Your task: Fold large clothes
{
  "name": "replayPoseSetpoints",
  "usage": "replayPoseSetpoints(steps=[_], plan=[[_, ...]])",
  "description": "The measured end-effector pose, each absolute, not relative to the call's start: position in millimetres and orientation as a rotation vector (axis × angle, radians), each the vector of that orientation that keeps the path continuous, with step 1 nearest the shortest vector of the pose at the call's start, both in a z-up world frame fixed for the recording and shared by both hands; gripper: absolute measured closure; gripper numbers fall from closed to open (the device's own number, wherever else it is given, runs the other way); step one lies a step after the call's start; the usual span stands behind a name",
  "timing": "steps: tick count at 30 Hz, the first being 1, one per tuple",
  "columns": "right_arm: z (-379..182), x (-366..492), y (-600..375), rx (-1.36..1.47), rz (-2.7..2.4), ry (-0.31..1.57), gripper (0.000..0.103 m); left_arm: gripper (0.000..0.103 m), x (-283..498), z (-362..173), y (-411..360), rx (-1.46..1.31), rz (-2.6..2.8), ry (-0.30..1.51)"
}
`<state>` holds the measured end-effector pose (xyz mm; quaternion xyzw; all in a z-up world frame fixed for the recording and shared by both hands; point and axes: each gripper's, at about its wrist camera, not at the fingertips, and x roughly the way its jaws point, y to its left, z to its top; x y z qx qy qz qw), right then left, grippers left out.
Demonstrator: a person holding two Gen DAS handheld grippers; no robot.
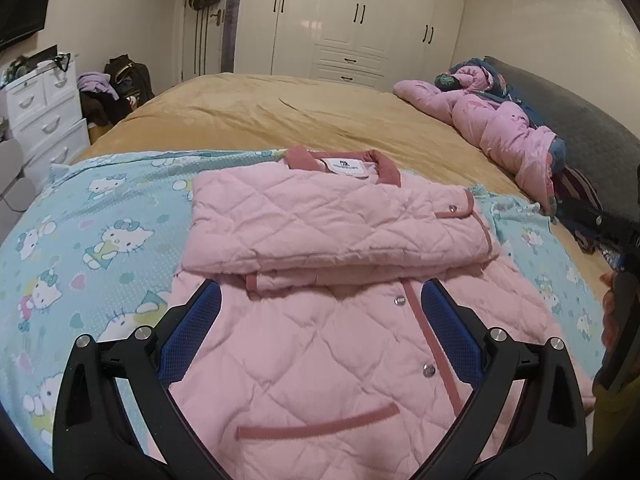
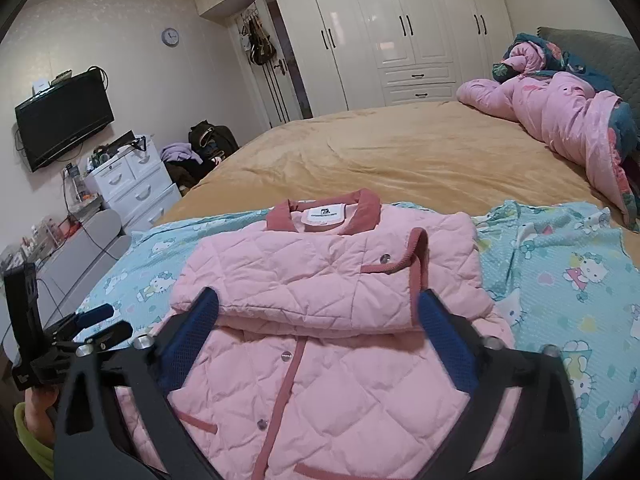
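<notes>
A pink quilted jacket with a dark pink collar lies on a blue cartoon-print sheet on the bed. Both sleeves are folded across its chest, and the lower body lies flat toward me. My left gripper is open and empty, hovering over the jacket's lower half. The jacket also shows in the right wrist view. My right gripper is open and empty over the jacket too. The left gripper shows at the left edge of the right wrist view.
The bed has a tan cover. A crumpled pink quilt lies by the grey headboard at the right. White drawers, a bag and clothes stand left of the bed. White wardrobes line the far wall.
</notes>
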<state>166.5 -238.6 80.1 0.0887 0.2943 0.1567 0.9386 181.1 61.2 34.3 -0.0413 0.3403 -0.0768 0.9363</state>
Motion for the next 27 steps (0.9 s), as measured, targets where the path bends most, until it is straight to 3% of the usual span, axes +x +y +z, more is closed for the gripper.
replayPoseSetpoints(steps=[27], plan=[[47,102,-259,0.136,0.333,0.711,0.004,0.009,115,13,70,-0.075,-0.092,0.759]])
